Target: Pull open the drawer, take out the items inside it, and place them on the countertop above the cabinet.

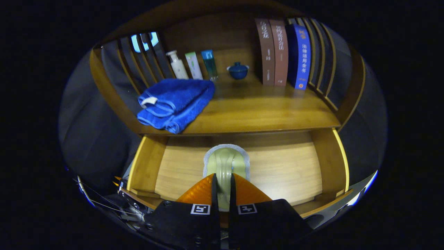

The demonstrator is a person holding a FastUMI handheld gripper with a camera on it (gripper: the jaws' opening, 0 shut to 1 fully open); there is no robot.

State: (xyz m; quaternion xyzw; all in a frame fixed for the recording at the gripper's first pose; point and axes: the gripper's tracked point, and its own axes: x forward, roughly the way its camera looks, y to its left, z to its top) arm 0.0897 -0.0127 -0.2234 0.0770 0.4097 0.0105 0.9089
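Nearest to us, the gripper (223,184) has its two fingers closed tight on the handle of a pale green brush (225,166), one finger pressing each side. Each finger carries a small square black-and-white marker near its base; we read no words on them. The brush has a smooth, glossy green handle that widens into a rounded head with a grey, fuzzy rim around it. It sits between the fingers and just ahead of them, over the middle of the open drawer (288,170), whose floor is light wood with darker side walls. We cannot tell whether it touches the floor.

Beyond the drawer lies the countertop (263,111). On its left a folded blue towel (175,102) with a small white tag rests near the front edge. Behind it stand a white bottle (177,65), a white-and-green tube (194,65) and a blue-green tube (210,64); their labels are too small to read. A small dark blue lidded cup (238,70) sits near the back. To the right stand three books (282,52), two brown and one blue, with Chinese lettering on the spines that we cannot make out clearly.
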